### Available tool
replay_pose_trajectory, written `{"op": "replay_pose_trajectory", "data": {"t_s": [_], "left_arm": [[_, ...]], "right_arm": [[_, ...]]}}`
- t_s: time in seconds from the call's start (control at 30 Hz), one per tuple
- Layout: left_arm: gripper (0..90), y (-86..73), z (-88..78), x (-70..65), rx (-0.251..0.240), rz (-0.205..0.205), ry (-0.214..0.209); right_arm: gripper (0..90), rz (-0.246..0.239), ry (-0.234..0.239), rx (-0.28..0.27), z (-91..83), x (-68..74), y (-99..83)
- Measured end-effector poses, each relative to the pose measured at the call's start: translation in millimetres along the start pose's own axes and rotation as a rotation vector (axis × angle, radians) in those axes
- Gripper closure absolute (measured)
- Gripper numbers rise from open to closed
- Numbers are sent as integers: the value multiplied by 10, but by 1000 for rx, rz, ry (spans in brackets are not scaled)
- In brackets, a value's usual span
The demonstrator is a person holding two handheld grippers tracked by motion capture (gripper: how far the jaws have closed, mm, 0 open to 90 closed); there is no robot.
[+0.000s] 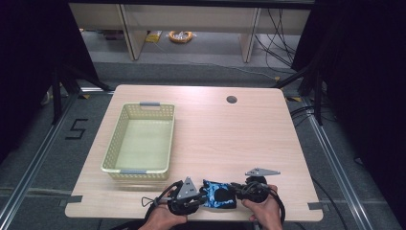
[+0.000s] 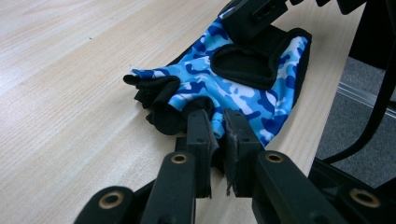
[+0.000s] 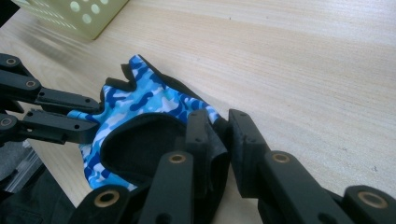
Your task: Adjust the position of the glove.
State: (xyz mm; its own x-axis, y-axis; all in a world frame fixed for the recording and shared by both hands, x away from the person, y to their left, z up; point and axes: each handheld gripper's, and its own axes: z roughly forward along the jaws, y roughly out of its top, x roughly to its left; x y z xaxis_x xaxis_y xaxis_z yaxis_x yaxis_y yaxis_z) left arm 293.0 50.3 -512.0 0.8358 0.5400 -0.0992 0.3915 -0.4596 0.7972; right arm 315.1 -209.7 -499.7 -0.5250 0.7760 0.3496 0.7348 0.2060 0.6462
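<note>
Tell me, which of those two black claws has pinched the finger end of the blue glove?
The left gripper. Its jaws clamp the blue camouflage glove by the short finger stubs, while the right gripper grips the black-edged wrist opening.

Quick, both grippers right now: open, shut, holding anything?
Left gripper: shut on the edge of the blue camouflage glove.
Right gripper: shut on the glove's black cuff edge at the opposite side.
</note>
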Motion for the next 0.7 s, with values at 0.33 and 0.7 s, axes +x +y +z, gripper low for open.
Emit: {"op": "replay_pose_trajectory", "data": {"t_s": [0.33,0.7], "left_arm": [[812,39,-69,9,-13,-3,-6],[812,112,-206,92,-30,6,1]], "right_arm": [[802,0,15,-48,-42,22,33],[803,-19,46,-84,-31,76,148]]}}
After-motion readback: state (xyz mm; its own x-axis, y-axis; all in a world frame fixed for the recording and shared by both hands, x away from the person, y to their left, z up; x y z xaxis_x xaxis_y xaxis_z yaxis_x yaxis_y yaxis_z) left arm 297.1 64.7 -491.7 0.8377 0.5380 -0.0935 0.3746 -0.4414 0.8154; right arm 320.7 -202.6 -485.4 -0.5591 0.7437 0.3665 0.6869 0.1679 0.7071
